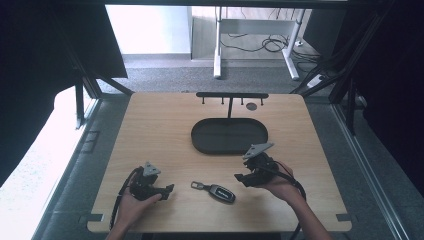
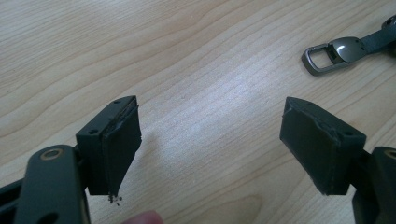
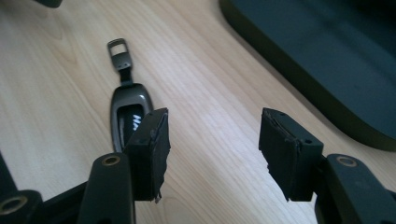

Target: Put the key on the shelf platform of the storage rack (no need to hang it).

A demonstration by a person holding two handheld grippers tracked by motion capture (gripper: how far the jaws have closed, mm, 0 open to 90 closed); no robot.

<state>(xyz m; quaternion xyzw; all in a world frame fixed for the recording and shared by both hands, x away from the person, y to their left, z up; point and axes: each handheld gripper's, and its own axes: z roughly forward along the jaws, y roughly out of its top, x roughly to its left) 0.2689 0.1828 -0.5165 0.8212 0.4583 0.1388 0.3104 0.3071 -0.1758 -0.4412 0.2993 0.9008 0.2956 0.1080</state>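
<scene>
A dark car key fob [image 1: 220, 192] with a metal loop [image 1: 196, 185] lies on the wooden table [image 1: 165, 130] near its front edge, between my two grippers. My left gripper [image 1: 169, 190] rests low at the fob's left, open, with bare wood between its pads [image 2: 119, 144]; the fob's metal loop [image 2: 329, 53] lies ahead to the right of its jaws. My right gripper [image 1: 241, 178] hovers just right of the fob, open and empty. In the right gripper view the fob [image 3: 130, 109] lies partly behind the left pad [image 3: 152, 151].
A black oval tray [image 1: 229, 136] sits at the table's centre, its rim [image 3: 299, 88] close to my right gripper. Behind it stands a black rack with hooks [image 1: 231, 96]. A small round dark spot [image 1: 251, 106] lies near the rack.
</scene>
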